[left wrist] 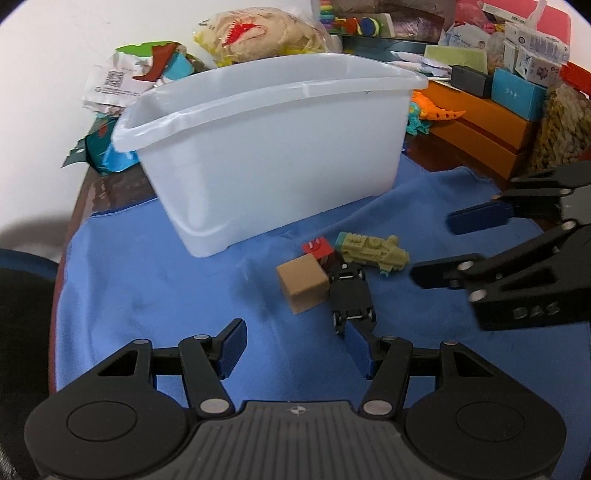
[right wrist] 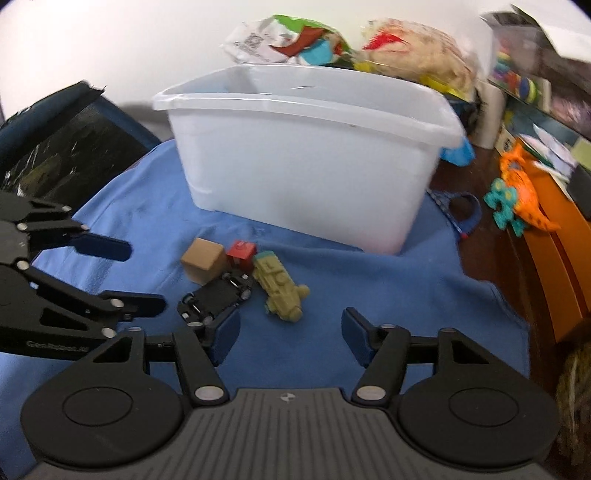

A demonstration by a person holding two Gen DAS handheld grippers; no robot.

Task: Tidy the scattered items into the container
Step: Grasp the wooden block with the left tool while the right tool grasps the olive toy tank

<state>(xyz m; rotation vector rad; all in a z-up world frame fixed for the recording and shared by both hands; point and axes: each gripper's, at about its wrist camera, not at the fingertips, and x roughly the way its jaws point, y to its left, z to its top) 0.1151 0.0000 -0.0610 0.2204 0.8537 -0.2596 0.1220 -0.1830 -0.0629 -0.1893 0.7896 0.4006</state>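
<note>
A white plastic bin (left wrist: pixel 273 147) stands on a blue cloth (left wrist: pixel 147 280); it also shows in the right wrist view (right wrist: pixel 306 162). In front of it lie a tan wooden cube (left wrist: pixel 303 283), a red block (left wrist: pixel 317 248), an upturned black toy car (left wrist: pixel 351 295) and an olive toy train (left wrist: pixel 375 253). They also show in the right wrist view: cube (right wrist: pixel 204 259), red block (right wrist: pixel 242 253), car (right wrist: pixel 216 297), train (right wrist: pixel 282 293). My left gripper (left wrist: pixel 293 349) is open and empty just before the car. My right gripper (right wrist: pixel 290 338) is open and empty near the train.
Snack bags (left wrist: pixel 258 33), orange boxes (left wrist: pixel 480 125), an orange toy dinosaur (right wrist: pixel 524 192) and other clutter ring the bin at the back and right. A dark chair (right wrist: pixel 62 144) stands to the left. The brown table edge (left wrist: pixel 74 206) shows beyond the cloth.
</note>
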